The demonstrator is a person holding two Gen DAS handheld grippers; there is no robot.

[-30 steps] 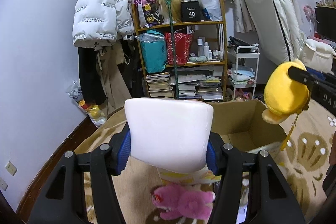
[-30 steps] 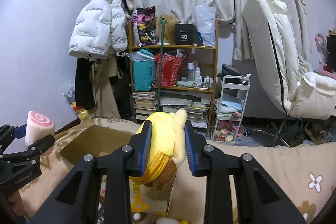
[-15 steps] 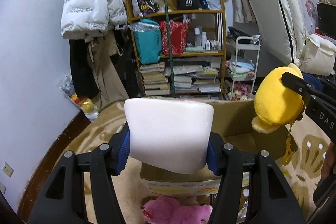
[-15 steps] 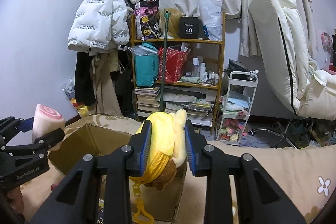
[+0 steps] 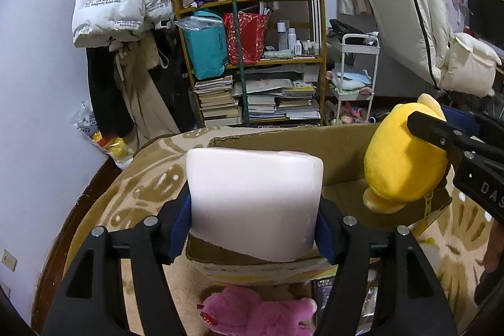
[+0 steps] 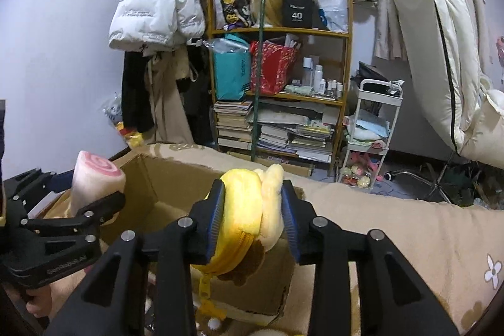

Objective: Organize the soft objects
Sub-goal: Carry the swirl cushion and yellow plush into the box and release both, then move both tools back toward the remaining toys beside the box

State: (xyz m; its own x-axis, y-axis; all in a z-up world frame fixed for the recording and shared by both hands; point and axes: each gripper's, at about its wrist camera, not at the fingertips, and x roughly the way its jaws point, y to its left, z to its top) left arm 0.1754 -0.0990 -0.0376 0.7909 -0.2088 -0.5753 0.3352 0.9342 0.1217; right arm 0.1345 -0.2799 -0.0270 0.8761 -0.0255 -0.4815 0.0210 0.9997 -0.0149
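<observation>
- Left gripper (image 5: 253, 227): jaws just easing apart, roll (image 5: 255, 203) still pinched between its fingers, over the box (image 5: 343, 144).
- Right gripper (image 6: 253, 221): jaws just loosening, fingers still touching the yellow plush (image 6: 242, 210) between them.

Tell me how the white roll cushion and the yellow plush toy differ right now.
The white roll cushion is a pale, smooth block with a pink swirl on its end; the yellow plush toy is bright, rounded and fuzzy, with a zipper and dangling pull. The cushion fills the left gripper, whose fingers stand wide apart; the toy sits in the right gripper, whose fingers are much closer together. Both jaws have just been opening. Both things hang over the open cardboard box.
</observation>
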